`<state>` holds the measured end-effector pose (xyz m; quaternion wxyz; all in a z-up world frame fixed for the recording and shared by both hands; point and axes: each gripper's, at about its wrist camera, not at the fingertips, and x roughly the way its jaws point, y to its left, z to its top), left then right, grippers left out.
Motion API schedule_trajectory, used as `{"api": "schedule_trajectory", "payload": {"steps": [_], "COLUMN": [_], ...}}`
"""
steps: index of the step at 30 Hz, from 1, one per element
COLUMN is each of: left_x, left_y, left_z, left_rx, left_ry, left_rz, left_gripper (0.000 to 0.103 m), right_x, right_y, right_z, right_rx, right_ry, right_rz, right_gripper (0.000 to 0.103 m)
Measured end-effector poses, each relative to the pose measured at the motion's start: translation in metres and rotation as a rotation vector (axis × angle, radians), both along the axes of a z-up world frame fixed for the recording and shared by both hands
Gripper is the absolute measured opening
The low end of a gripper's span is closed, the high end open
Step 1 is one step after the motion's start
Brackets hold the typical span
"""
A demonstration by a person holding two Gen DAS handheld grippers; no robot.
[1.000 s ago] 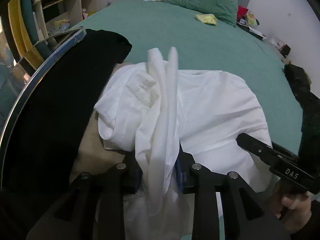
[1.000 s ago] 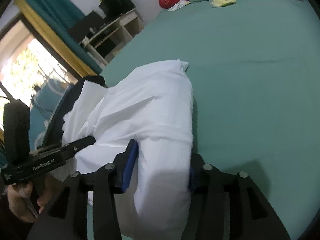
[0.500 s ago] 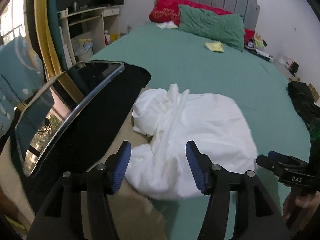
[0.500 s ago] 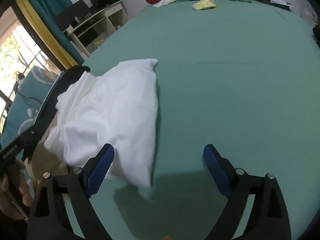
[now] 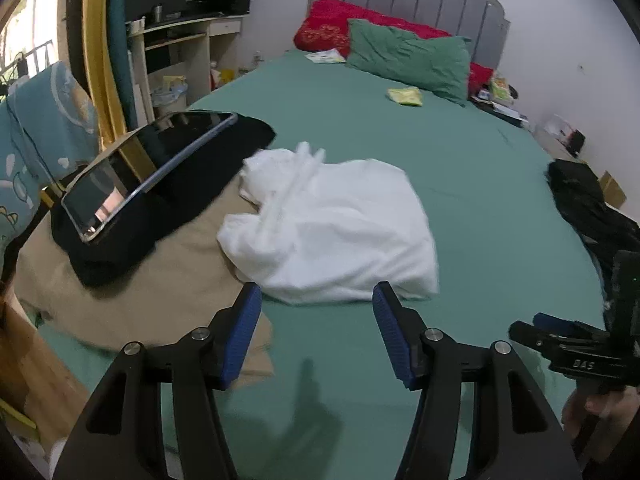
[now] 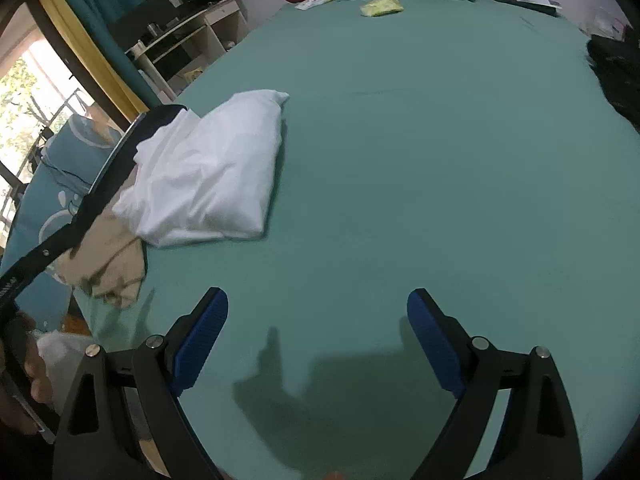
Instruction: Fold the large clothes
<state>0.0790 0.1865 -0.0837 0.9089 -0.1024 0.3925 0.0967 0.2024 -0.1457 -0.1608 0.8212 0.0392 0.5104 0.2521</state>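
Note:
A folded white garment (image 5: pixel 332 224) lies on the green bed sheet (image 5: pixel 460 184), partly resting on a beige cloth (image 5: pixel 160 280). It also shows in the right wrist view (image 6: pixel 208 176), left of centre. My left gripper (image 5: pixel 316 332) is open and empty, raised just short of the garment's near edge. My right gripper (image 6: pixel 318 340) is open and empty over bare sheet, to the right of the garment. The right gripper also shows at the left wrist view's right edge (image 5: pixel 560 340).
A black folded cloth with a shiny tablet on it (image 5: pixel 152 176) lies left of the garment. A dark garment (image 5: pixel 592 208) lies at the bed's right edge. Green (image 5: pixel 408 60) and red pillows, a small yellow item (image 5: pixel 406 96) at the headboard. Shelves (image 5: pixel 184 52) stand left.
Both grippers let go of the white garment, opened and drew back. The garment now lies folded on the bed.

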Motion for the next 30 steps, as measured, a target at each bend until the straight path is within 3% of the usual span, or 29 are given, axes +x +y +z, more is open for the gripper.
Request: {"api": "schedule_trajectory", "payload": {"steps": [17, 25, 30], "left_x": [-0.058, -0.064, -0.067], "left_y": [-0.115, -0.148, -0.164], "left_z": [0.021, 0.054, 0.083], "left_rx": [-0.010, 0.018, 0.087], "left_ry": [0.012, -0.049, -0.135], "left_rz": [-0.137, -0.215, -0.225], "left_gripper": [0.061, 0.061, 0.061], "right_x": [-0.062, -0.076, -0.080], "right_y": [-0.073, -0.105, -0.125], "right_z": [0.040, 0.077, 0.102], "right_rx": [-0.041, -0.044, -0.049], "right_ry": [-0.066, -0.152, -0.215], "right_rz": [-0.028, -0.060, -0.101], "right_gripper": [0.091, 0.091, 0.091]}}
